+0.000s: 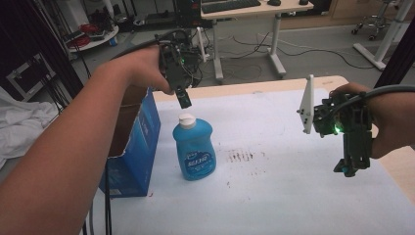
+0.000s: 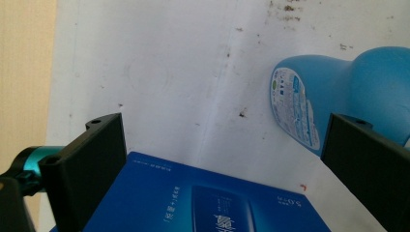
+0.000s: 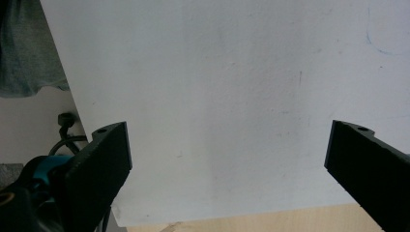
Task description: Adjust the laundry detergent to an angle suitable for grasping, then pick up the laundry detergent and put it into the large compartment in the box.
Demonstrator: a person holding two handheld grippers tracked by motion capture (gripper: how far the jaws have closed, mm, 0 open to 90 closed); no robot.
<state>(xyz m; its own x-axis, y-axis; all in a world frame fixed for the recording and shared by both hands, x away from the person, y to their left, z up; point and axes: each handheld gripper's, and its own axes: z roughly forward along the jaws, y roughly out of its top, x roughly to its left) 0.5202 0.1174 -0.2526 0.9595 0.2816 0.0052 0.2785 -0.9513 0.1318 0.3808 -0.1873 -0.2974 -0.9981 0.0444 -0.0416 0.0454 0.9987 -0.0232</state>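
The left gripper (image 1: 182, 96) hangs above the table, its jaws standing wide apart with nothing between them. Directly below and slightly ahead of its tips stands the blue bottle (image 1: 194, 149), upright, white cap on, not touched by the jaws. In the left gripper view the bottle (image 2: 348, 99) lies beyond the right-hand jaw, and the blue box (image 2: 203, 198) sits between and beneath the jaws. The box (image 1: 134, 142) stands just beside the bottle. The right gripper (image 1: 351, 164) is well apart from both, jaws spread and empty over the white table cover (image 3: 217, 96).
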